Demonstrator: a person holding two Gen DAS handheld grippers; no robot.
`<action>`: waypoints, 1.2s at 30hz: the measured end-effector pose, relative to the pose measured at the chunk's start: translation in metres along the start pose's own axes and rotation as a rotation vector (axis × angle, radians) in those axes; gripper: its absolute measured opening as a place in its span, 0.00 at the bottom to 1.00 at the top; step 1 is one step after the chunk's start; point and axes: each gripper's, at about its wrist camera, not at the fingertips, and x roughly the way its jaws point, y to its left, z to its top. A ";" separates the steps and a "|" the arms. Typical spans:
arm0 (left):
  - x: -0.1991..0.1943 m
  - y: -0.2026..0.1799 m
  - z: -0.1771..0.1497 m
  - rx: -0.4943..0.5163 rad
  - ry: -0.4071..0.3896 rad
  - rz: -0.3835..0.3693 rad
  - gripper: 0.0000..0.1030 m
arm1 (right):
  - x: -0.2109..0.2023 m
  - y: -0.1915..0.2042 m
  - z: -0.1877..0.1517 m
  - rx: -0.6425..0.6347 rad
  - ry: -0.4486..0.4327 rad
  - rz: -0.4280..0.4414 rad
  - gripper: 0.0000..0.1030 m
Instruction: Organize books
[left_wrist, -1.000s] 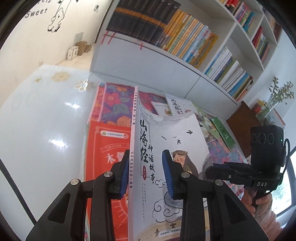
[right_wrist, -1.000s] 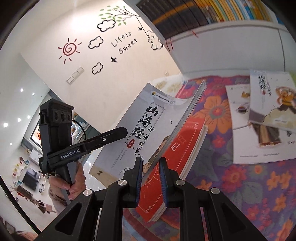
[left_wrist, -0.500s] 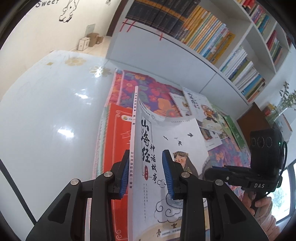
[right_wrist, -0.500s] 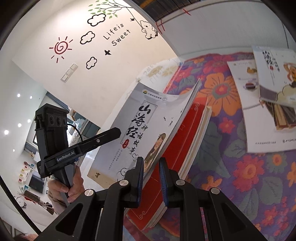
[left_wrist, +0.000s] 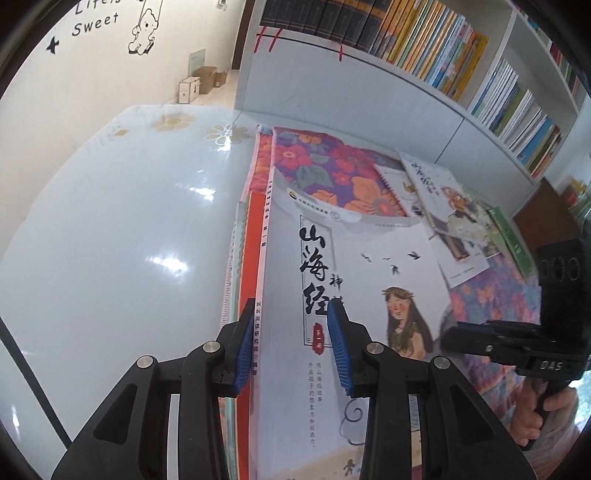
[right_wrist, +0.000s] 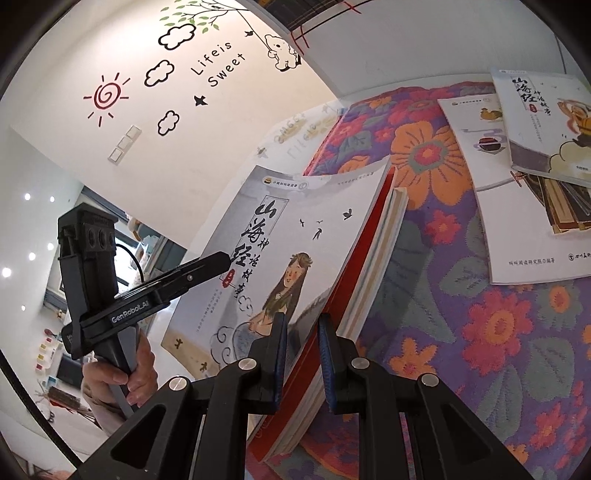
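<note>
Resting on the red book, the thin grey paperback looks light and floppy; left gripper jaws have just been loosening at its spine, right gripper jaws clench its fore-edge.

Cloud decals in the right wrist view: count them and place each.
3. Top cloud beside the leafy branch; middle cloud right of the red sun; bottom cloud below it. More may lie beyond the frame.
</note>
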 end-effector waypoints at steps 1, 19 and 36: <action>0.002 -0.001 0.000 0.007 0.006 0.015 0.33 | 0.000 0.000 0.000 0.003 -0.001 0.003 0.17; 0.003 -0.005 -0.003 0.057 0.035 0.131 0.38 | -0.003 -0.007 -0.003 0.036 -0.025 0.019 0.17; 0.002 -0.004 -0.003 0.061 0.044 0.130 0.39 | -0.011 -0.013 -0.011 0.056 -0.026 -0.021 0.17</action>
